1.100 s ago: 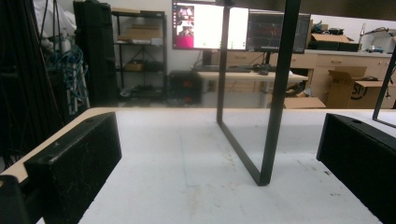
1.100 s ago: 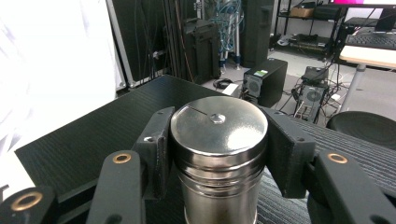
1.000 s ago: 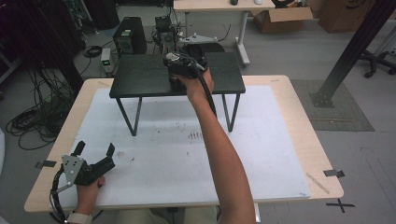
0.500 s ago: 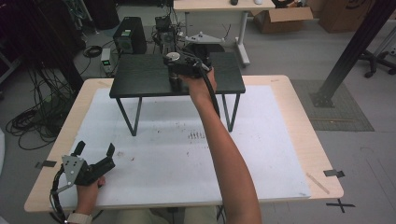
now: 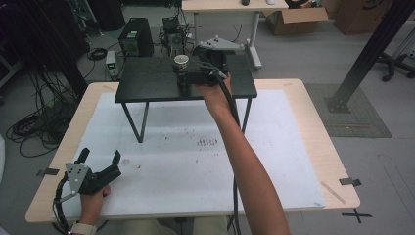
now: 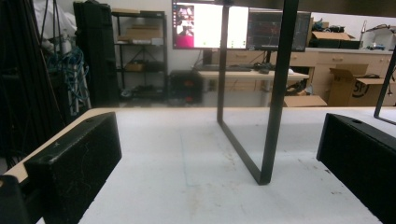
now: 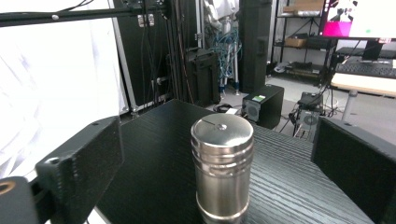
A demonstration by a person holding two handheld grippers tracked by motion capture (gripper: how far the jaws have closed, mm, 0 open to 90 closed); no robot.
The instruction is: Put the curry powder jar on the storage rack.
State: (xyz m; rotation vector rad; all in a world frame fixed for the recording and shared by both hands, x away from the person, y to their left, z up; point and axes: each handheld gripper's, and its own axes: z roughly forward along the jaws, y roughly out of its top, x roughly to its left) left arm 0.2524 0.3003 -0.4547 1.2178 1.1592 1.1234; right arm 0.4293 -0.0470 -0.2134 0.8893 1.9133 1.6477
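**Desk:** What sits at the top centre of the high view?

**Photographer:** A metal canister [image 5: 181, 60] stands upright on a black raised shelf [image 5: 147, 81], which itself stands on thin legs over the white-topped table [image 5: 274, 161]. The right gripper [image 5: 188, 74] reaches in just below and right of it, the person's forearm running up from the bottom edge of the frame.

**Desk:** Is the canister gripped?

**Photographer:** No. In the right gripper view the canister [image 7: 222, 170] stands at lower centre between the two black jaws, with clear gaps on both sides. The jaws have just been opening and now stand wide, touching nothing.

**Desk:** And the other hand?

**Photographer:** The left gripper [image 5: 100, 157] rests at the lower left of the high view, low on the white table surface, well apart from the shelf. Its jaws are spread with nothing between them. In the left gripper view, one black shelf leg [image 6: 275, 93] rises at centre right, with the bare table surface [image 6: 187, 154] ahead.

**Desk:** Background?

**Photographer:** Monitors [image 6: 210, 25] glow at the top centre of the left gripper view.
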